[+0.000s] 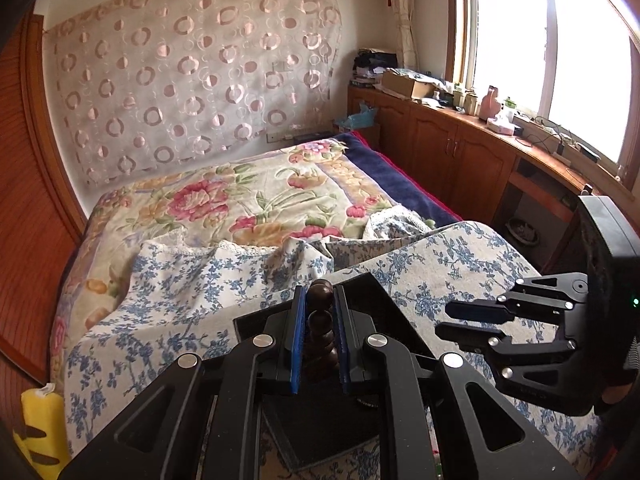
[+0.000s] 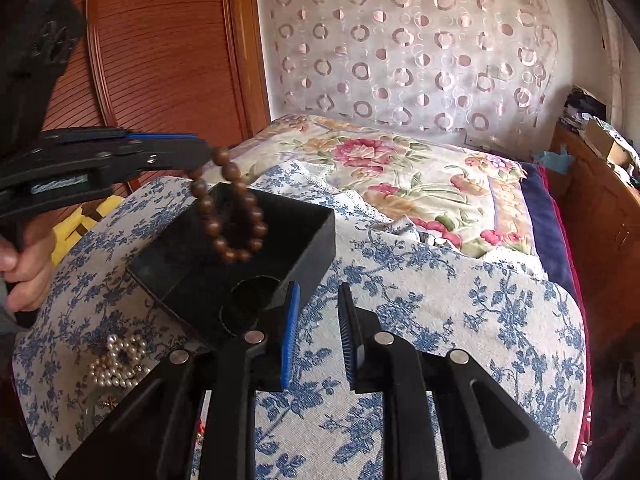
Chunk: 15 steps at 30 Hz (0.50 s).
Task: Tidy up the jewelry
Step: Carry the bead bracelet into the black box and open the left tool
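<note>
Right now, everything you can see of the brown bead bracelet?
The bead bracelet is a loop of round, dark brown, glossy beads that look like wood. The left tool is shut on its top beads, so the rest of the loop hangs free over the open black box. Nothing else touches it.

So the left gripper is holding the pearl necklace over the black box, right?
Not quite. The left gripper holds the brown wooden bead bracelet over the black box. The right wrist view shows the pearl necklace lying on the floral cloth.
</note>
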{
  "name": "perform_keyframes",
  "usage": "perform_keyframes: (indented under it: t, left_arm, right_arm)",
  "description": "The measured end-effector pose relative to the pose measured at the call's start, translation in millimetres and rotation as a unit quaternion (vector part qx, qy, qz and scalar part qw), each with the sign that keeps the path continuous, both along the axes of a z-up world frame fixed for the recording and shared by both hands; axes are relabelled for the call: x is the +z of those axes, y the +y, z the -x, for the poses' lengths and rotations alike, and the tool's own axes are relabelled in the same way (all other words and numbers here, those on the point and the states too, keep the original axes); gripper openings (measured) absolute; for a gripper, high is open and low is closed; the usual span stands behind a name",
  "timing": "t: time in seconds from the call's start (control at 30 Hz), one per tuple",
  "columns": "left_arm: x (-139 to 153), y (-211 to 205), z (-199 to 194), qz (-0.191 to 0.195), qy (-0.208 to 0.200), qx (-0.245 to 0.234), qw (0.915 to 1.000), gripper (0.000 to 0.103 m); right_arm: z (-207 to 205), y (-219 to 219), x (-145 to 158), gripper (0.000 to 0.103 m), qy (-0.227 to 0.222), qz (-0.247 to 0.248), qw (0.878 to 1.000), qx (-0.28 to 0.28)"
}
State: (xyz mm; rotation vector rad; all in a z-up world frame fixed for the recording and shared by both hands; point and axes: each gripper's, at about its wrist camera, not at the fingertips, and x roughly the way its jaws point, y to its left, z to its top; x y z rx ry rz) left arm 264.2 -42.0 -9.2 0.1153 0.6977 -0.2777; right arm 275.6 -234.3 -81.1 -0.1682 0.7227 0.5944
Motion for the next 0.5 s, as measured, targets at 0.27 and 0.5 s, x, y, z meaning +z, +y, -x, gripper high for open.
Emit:
perform_keyframes:
  t: [0.27, 0.5]
  left_arm:
    - [-14.0, 1.4, -8.9, -0.014, 0.012, 0.012, 0.9997, 0.025]
    - [-9.6, 18.3, 24.1, 0.001, 0.007, 0.023, 0.9997, 0.035]
  right_arm:
    - [5.0, -2.5, -0.3, 0.021, 0.003, -0.004, 1.0, -0.006]
    - [26.3, -1.5, 11.1, 0.034, -0.01, -0.008, 1.0, -0.015]
